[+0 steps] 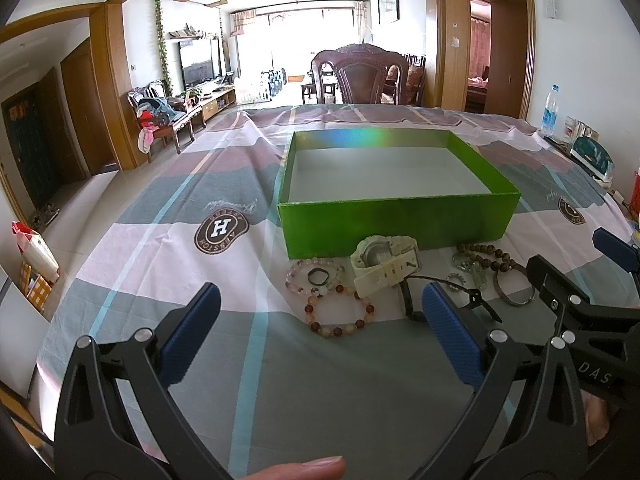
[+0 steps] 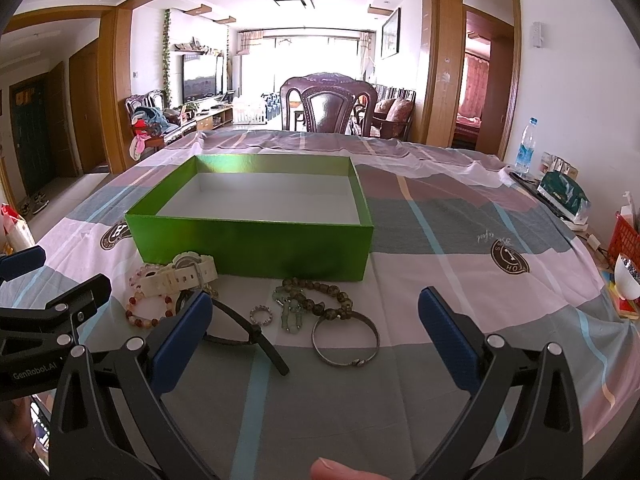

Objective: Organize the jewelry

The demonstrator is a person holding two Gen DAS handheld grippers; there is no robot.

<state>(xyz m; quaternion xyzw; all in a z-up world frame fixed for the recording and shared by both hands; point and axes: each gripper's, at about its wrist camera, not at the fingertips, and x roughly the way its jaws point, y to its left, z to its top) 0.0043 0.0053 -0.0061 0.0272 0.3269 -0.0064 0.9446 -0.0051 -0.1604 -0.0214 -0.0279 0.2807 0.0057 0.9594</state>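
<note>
An empty green box [image 1: 400,216] [image 2: 256,242] sits on the checked tablecloth. In front of it lie a cream watch [image 1: 386,266] [image 2: 180,276], a red-and-white bead bracelet [image 1: 340,314] [image 2: 146,312], a pale bead bracelet [image 1: 316,276], a dark bead bracelet [image 1: 490,256] [image 2: 320,298], a silver bangle [image 1: 514,290] [image 2: 346,340], a small ring [image 2: 261,315] and a black strap [image 2: 248,336]. My left gripper [image 1: 320,312] is open, just short of the bracelets. My right gripper [image 2: 316,318] is open, just short of the bangle.
A wooden chair [image 1: 360,76] stands behind the table's far edge. A water bottle [image 2: 526,146], a green pouch [image 2: 564,196] and a red basket [image 2: 624,240] stand along the right edge. The floor drops away at the left.
</note>
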